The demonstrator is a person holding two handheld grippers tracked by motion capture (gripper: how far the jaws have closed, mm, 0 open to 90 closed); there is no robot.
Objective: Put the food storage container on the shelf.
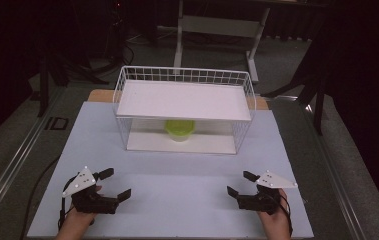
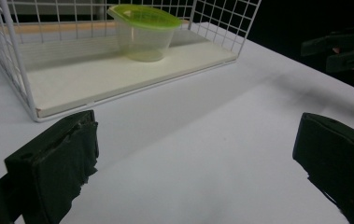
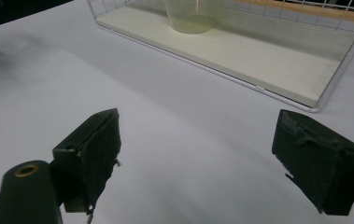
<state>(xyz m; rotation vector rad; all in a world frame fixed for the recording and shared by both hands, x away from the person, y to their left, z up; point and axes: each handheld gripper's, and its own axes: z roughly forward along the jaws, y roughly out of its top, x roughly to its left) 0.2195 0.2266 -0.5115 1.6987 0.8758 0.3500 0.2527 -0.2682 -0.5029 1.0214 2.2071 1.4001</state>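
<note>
White table sheet (image 1: pixel 177 195) is filling the lower half of the high view, giving both hands bare working space. Wire rack (image 1: pixel 184 110) is sitting at upper centre of that view, its open front facing the person, so the lower shelf is reachable from the near side. Its top white shelf (image 1: pixel 184 100) is lying flat and bare, shading the level beneath. Lidded green-topped cup (image 2: pixel 144 32) is standing upright on the bottom board (image 2: pixel 118 74), toward the back, at top centre of the left gripper view; in the right gripper view its clear base (image 3: pixel 194 16) is showing at the top edge.

Left gripper (image 1: pixel 108 186) is resting at lower left of the high view, jaws wide apart, nothing between them, well apart from the rack. Right gripper (image 1: pixel 239 184) is resting at lower right, jaws likewise spread and empty. Both are pointing inward and forward toward the rack, likely staged for a reach to the cup. Judging by that, no grasp is begun yet.
</note>
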